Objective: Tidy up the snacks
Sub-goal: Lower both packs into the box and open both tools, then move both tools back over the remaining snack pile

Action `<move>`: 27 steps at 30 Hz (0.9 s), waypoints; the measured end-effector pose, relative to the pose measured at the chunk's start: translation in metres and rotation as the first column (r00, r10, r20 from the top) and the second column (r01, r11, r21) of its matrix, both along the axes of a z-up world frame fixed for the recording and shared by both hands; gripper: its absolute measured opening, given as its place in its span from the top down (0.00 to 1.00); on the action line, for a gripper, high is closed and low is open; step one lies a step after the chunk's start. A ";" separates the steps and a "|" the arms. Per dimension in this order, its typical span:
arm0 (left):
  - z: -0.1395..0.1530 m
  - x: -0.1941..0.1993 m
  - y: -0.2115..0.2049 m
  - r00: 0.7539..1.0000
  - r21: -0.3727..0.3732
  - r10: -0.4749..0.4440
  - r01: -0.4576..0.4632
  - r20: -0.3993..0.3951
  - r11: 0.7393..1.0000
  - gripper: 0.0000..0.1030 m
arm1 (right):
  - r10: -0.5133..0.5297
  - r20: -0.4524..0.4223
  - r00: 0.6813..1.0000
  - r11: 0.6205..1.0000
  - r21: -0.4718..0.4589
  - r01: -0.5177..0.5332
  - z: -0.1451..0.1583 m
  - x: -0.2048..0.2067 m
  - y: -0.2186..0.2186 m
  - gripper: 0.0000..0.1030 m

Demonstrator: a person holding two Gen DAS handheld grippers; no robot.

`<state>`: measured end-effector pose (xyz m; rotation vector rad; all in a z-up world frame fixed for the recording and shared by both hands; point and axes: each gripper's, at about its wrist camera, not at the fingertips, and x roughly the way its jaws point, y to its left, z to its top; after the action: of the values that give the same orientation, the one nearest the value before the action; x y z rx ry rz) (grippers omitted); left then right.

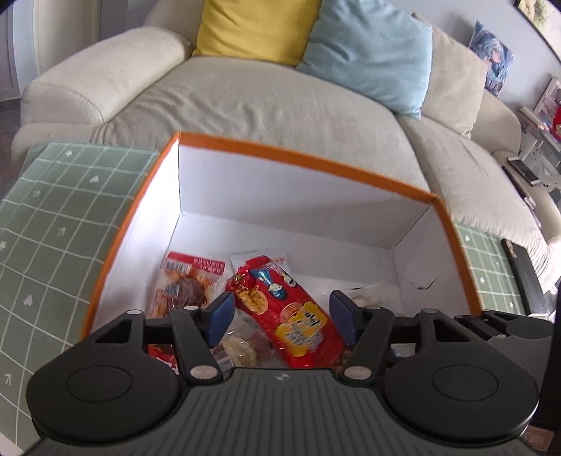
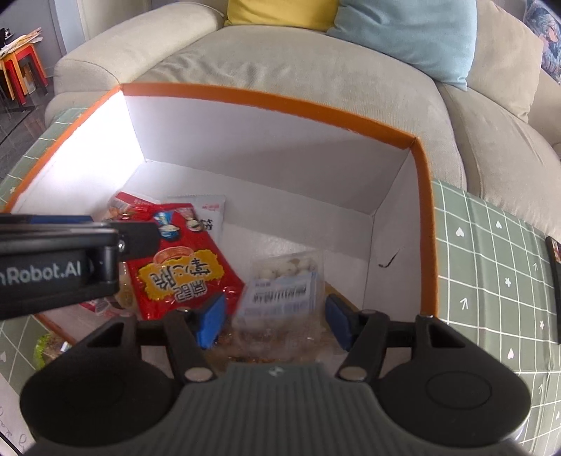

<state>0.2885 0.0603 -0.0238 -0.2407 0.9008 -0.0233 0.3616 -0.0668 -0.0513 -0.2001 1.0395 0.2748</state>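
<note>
A white box with an orange rim (image 1: 298, 158) (image 2: 280, 101) stands on a green checked cloth. Several snack packs lie on its floor. A red pack with a yellow label (image 1: 266, 291) (image 2: 182, 270) lies slanted under my left gripper (image 1: 282, 315), which is open with its blue pads clear of the wrapper. Beside it lies a clear pack of brown snacks (image 1: 189, 284). My right gripper (image 2: 273, 321) is open over a blurred clear pack of white balls with a pale blue label (image 2: 280, 291), and its pads stand off both sides. The left gripper's black housing (image 2: 52, 270) crosses the right wrist view at the left.
The green checked cloth (image 1: 52, 228) (image 2: 491, 263) covers the table on both sides of the box. Behind it is a beige sofa (image 1: 245, 98) with a yellow cushion (image 1: 256, 28) and a pale blue cushion (image 1: 368, 52). A flat black object (image 1: 522, 273) lies at the cloth's right edge.
</note>
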 end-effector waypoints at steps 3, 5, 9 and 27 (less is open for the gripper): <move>0.017 -0.010 -0.003 0.999 0.011 -0.001 0.000 0.055 1.000 0.25 | 0.009 0.039 0.999 1.000 -0.001 -0.009 0.014 -0.007 0.000 0.18; 0.028 -0.019 -0.005 0.995 0.028 0.003 -0.006 0.097 1.000 0.25 | 0.020 0.056 0.998 1.000 -0.002 -0.020 0.025 -0.014 -0.001 0.17; 0.053 -0.040 -0.008 0.979 0.044 0.017 -0.026 0.204 0.999 0.25 | 0.024 0.095 0.995 1.000 -0.015 -0.023 0.041 -0.032 -0.005 0.17; 0.085 -0.163 -0.024 0.914 0.209 -0.083 -0.002 0.397 0.978 0.25 | -0.042 0.427 0.903 0.990 0.137 -0.019 0.100 -0.201 -0.032 0.17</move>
<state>0.1254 0.0366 0.0608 -0.0192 0.4887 -0.0173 0.1606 -0.0985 0.0482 -0.1212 0.5799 0.2755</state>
